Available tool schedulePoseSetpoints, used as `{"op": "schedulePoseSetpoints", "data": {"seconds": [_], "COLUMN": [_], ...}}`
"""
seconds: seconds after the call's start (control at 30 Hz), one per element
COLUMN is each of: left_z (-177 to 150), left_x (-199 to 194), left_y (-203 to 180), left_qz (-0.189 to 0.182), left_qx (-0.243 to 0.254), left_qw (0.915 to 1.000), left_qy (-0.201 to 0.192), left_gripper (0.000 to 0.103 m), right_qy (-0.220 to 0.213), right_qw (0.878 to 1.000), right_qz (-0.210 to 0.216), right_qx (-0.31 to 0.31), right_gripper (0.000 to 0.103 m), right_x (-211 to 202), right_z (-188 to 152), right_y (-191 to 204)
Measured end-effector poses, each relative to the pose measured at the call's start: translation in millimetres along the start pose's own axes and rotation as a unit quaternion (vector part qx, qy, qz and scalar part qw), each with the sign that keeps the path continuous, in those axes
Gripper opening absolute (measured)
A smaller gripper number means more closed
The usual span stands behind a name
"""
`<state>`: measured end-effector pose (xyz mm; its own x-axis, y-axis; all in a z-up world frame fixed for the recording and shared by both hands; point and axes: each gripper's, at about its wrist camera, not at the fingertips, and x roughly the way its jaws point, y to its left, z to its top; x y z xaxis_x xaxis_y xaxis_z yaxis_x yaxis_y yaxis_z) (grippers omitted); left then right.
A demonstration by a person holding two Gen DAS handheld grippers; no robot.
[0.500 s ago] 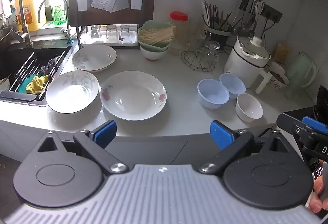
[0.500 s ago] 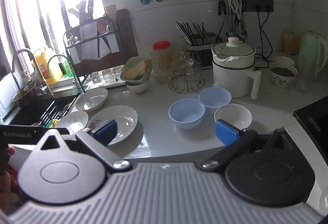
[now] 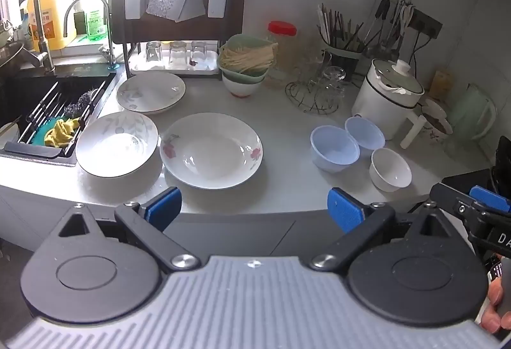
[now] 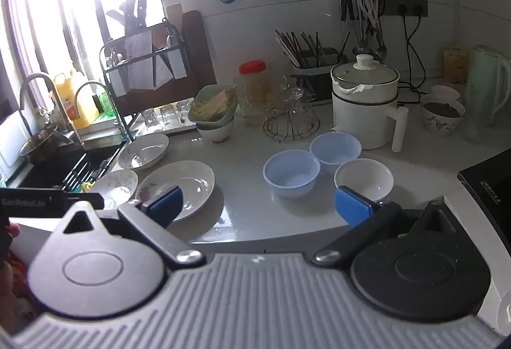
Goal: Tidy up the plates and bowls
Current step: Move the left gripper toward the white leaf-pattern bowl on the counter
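Three white plates lie on the grey counter: a red-flowered plate point(image 3: 211, 150) in the middle, a grey-leaf plate point(image 3: 117, 143) to its left, and another plate point(image 3: 150, 92) behind. To the right stand two blue bowls point(image 3: 334, 148) point(image 3: 364, 128) and a white bowl point(image 3: 390, 169). The bowls also show in the right wrist view point(image 4: 291, 172) point(image 4: 335, 148) point(image 4: 364, 177). My left gripper point(image 3: 254, 209) is open and empty, in front of the counter edge below the flowered plate. My right gripper point(image 4: 259, 204) is open and empty, before the bowls.
A sink point(image 3: 48, 112) with a rack and cloth lies at the left. A dish rack point(image 3: 179, 17) with glasses, stacked bowls with noodles point(image 3: 244, 68), a glass stand point(image 3: 316, 93), a white electric pot point(image 3: 388, 96) and a green kettle point(image 4: 487, 90) line the back. A black stove point(image 4: 488, 183) is at the right.
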<state>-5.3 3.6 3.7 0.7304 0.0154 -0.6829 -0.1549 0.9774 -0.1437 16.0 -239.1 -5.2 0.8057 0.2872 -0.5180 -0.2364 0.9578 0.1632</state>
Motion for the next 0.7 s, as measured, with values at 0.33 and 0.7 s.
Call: {"op": "schedulePoseSetpoints", "data": {"seconds": [0.33,0.7], "left_z": [0.0,3.9], "left_x": [5.5,7.2], "left_y": [-9.0,-8.2], "left_qz": [-0.006,-0.009], "left_qx": [0.001,0.003], "left_qw": [0.9999,1.0], "left_qy": [0.009,-0.001], "left_gripper": [0.1,0.1], "right_qy": [0.003,-0.006], "right_qw": [1.0,1.0], "right_qz": [0.005,0.004], "right_qx": [0.006,0.003], "right_gripper": [0.103,0.103], "right_x": [-0.3,2.5], "right_z": [-1.2,2.3], "right_y": [1.4,1.2]}}
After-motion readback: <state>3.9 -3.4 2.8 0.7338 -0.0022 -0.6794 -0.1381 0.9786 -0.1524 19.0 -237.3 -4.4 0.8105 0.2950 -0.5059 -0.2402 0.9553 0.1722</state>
